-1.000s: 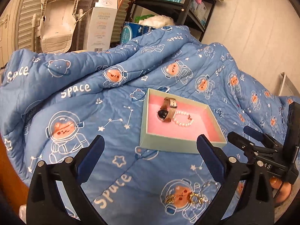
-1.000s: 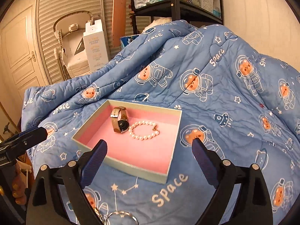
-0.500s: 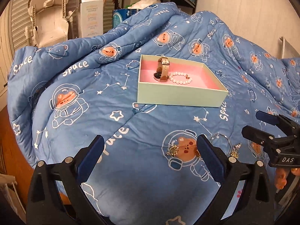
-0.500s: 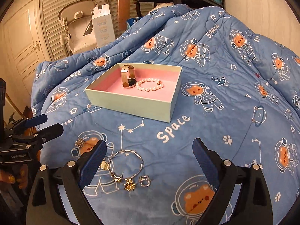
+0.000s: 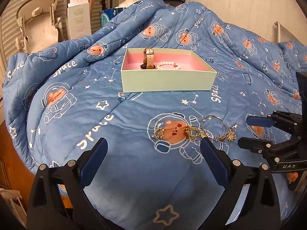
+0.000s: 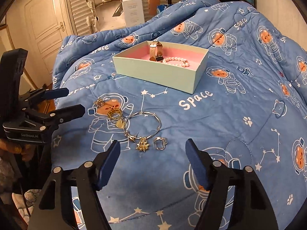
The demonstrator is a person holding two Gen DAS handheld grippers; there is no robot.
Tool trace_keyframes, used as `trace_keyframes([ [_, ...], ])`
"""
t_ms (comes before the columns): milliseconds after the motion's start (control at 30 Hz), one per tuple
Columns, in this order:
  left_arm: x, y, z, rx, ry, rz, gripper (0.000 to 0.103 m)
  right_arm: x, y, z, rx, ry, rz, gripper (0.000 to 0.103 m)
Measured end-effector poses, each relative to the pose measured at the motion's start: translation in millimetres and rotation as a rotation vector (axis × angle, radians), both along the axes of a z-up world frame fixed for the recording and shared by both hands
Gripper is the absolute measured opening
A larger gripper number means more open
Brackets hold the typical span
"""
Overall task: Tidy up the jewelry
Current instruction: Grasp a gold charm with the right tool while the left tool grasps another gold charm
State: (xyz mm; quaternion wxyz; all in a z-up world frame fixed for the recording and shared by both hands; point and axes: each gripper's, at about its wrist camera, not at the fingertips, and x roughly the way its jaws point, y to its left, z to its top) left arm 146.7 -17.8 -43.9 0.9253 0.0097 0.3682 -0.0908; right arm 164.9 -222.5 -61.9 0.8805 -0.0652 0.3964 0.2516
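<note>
- A pale green box with a pink lining sits on the blue space-print quilt, in the upper middle of both views.
- Inside it a beige-strapped watch stands on edge at the left, and a pearl bracelet lies flat just to its right, touching or nearly touching it.
- Loose jewelry lies on the quilt below the box, in the centre of the right wrist view: a silver bangle, a gold ring, a gold spiky earring, a silver ring and another earring.
- The right gripper fills the lower frame; its jaws have just been closing and now stand half open, holding nothing, with the spiky earring and silver ring just above the gap.
- The left gripper is spread almost fully, its jaws just easing inward, empty; the gold ring lies just above its right fingertip.
</note>
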Motion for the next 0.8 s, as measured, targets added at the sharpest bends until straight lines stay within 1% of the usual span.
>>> trace_keyframes([
  [67, -1, -2, -1, 0.006, 0.002, -0.009, 0.090, -1, 0, -1, 0.008, 0.014, 0.010, 0.051],
  [100, -1, -3, -2, 0.007, 0.005, -0.014, 0.088, -2, 1, -1, 0.015, 0.023, 0.022, 0.045],
  [133, -1, -3, -2, 0.003, 0.010, -0.021, 0.084, -3, 2, -1, 0.023, 0.032, 0.033, 0.042],
  [167, 0, -4, -4, 0.001, 0.017, -0.027, 0.082, -4, 3, -2, 0.031, 0.039, 0.042, 0.041],
  [267, 0, -7, -8, 0.004, 0.031, -0.037, 0.073, -5, 7, -6, 0.036, 0.069, 0.068, 0.030],
  [300, 1, -7, -10, 0.004, 0.036, -0.038, 0.069, -5, 9, -8, 0.028, 0.078, 0.066, 0.025],
  [333, 1, -7, -11, 0.003, 0.042, -0.039, 0.065, -4, 9, -11, 0.022, 0.082, 0.058, 0.023],
  [400, 4, -6, -14, -0.004, 0.052, -0.040, 0.061, -2, 7, -14, 0.025, 0.089, 0.041, 0.021],
  [467, 8, -7, -16, -0.006, 0.059, -0.039, 0.059, 1, 7, -16, 0.025, 0.095, 0.032, 0.021],
  [600, 19, -8, -23, 0.021, 0.067, -0.037, 0.053, 6, 10, -18, 0.026, 0.102, 0.023, 0.021],
  [733, 29, -8, -27, 0.031, 0.071, -0.043, 0.046, 11, 12, -20, 0.026, 0.100, 0.019, 0.017],
  [800, 32, -8, -28, 0.037, 0.068, -0.048, 0.043, 12, 12, -20, 0.030, 0.101, 0.016, 0.017],
])
